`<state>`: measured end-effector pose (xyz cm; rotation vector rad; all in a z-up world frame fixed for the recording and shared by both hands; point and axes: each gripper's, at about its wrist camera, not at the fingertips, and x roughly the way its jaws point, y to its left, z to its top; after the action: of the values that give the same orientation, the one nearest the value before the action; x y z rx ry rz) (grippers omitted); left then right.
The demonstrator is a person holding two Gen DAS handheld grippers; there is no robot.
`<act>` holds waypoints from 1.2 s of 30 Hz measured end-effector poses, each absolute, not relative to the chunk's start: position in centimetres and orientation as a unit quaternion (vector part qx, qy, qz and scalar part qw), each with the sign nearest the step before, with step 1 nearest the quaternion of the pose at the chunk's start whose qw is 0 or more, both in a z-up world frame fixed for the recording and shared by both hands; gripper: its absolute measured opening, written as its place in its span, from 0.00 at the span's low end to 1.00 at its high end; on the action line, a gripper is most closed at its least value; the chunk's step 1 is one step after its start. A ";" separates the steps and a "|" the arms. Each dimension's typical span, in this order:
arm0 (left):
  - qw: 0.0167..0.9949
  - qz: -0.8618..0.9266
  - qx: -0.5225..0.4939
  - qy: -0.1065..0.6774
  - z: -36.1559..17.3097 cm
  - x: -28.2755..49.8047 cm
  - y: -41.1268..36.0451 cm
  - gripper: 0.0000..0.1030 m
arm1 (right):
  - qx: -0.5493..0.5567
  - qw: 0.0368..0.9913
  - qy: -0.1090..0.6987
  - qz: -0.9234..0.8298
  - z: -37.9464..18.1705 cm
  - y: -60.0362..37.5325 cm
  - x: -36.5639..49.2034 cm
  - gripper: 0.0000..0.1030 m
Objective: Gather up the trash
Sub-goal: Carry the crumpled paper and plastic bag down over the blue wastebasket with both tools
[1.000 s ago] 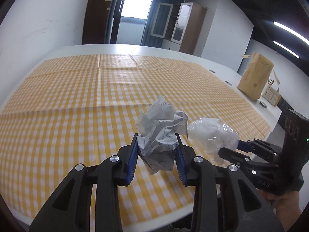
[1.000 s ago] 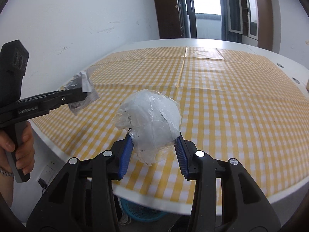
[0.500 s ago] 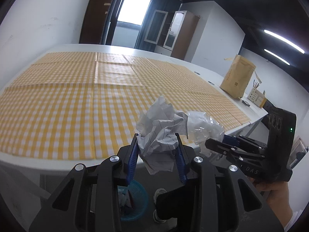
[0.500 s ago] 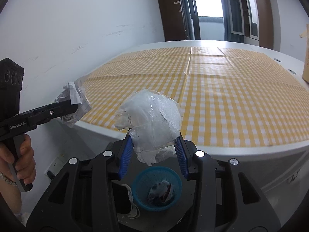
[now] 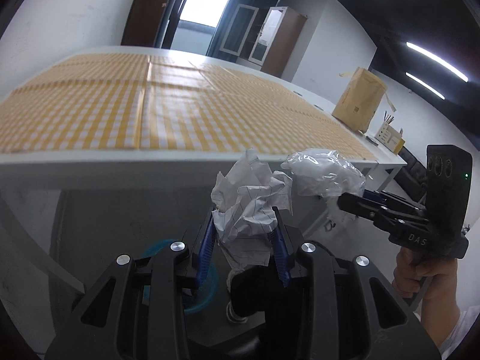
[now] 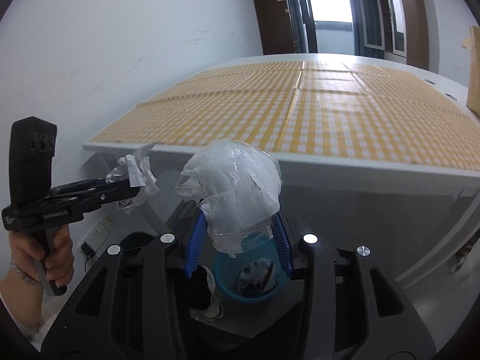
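Note:
My left gripper (image 5: 243,234) is shut on a crumpled ball of lined paper (image 5: 249,207), which also shows in the right wrist view (image 6: 135,177). My right gripper (image 6: 238,231) is shut on a crumpled clear plastic wrap (image 6: 234,186), seen from the left wrist too (image 5: 324,174). Both are held in the air off the near edge of the table (image 6: 360,168), below its top. A blue bin (image 6: 249,273) with trash inside stands on the floor right under the right gripper; part of it shows behind the left fingers (image 5: 207,279).
The table carries a yellow checked cloth (image 5: 120,111). A brown paper bag (image 5: 360,102) and a pen holder (image 5: 390,138) stand at its far right. A white table leg (image 6: 435,240) slants at right. A wall socket (image 6: 96,234) is low at left.
Both grippers have pulled back off the table and dropped below its edge, each still holding its trash. The blue bin has come into view beneath them.

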<state>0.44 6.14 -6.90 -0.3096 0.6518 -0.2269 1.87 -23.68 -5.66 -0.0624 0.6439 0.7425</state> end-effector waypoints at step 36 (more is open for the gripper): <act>0.834 -0.026 -0.244 0.494 -27.9 8.4 10.0 0.33 | 0.001 0.774 0.561 0.295 -29.1 -18.8 9.6 0.38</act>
<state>8.35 9.96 -27.91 -0.5160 1.0472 -0.0541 9.61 -18.83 -29.11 0.0016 1.2147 0.6390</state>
